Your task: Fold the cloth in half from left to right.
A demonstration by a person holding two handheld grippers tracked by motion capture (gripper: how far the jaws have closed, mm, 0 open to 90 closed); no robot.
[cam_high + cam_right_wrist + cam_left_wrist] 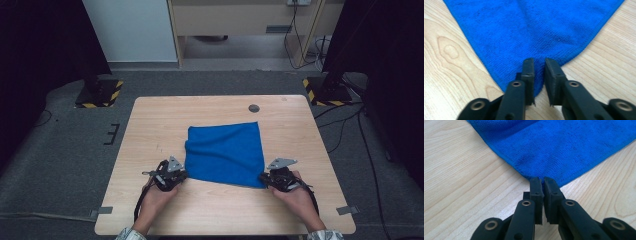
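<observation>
1. Between the two grippers, a blue cloth (225, 154) lies flat on the wooden tabletop (150, 125), its near edge running from one gripper to the other.
2. At the cloth's near left corner, the left gripper (184, 174) is closed tight; in the left gripper view its jaws are pinched together on the very tip of the cloth (564, 145), which spreads away ahead of them.
3. At the near right corner, the right gripper (262, 178) has its jaws set on either side of the corner; in the right gripper view a narrow gap remains between them with the cloth (531, 32) corner inside it. Whether the pads press the fabric is hard to tell.
4. Both grippers sit low on the tabletop, each held in a hand coming in from the near edge.
5. Beyond the cloth, far from both grippers, a small dark round spot (254, 108) marks the tabletop.
</observation>
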